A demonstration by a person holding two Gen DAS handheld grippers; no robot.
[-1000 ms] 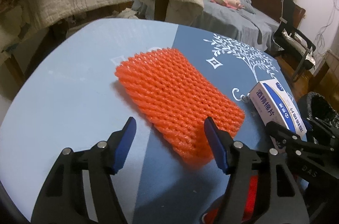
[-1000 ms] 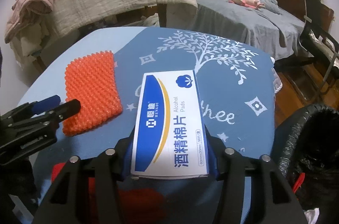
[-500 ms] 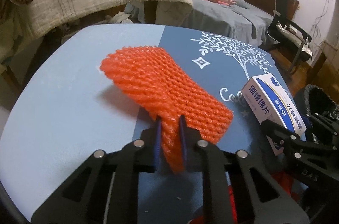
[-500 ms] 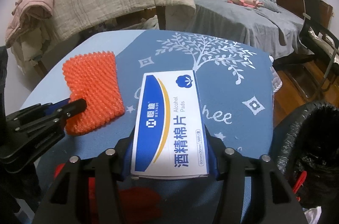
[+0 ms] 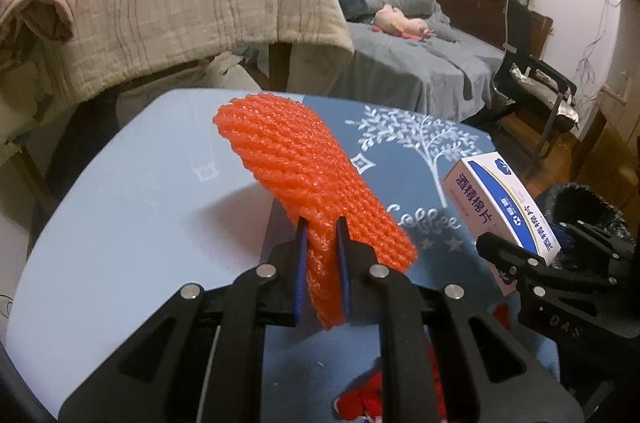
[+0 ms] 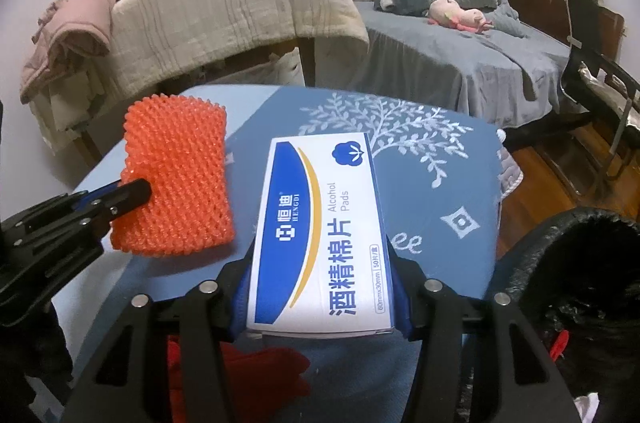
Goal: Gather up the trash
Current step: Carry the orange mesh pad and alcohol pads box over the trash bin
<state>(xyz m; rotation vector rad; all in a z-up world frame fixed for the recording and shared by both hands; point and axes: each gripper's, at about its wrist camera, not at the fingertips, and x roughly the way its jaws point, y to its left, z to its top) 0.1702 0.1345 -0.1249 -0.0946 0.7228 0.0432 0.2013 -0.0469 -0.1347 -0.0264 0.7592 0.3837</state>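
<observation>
Box (image 6: 320,243): "HENGDI", "Alcohol Pads", perhaps "50". Tablecloth (image 5: 420,179): "Coffee".

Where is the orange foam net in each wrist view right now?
Left wrist: orange foam net runs from centre frame down to the left tongs, which pinch its near end.
Right wrist: it sits left of centre, beside the white and blue box, with the left tongs gripping its left edge.
Shared landmark: the white tree print on the blue table, right of the net in both.
</observation>
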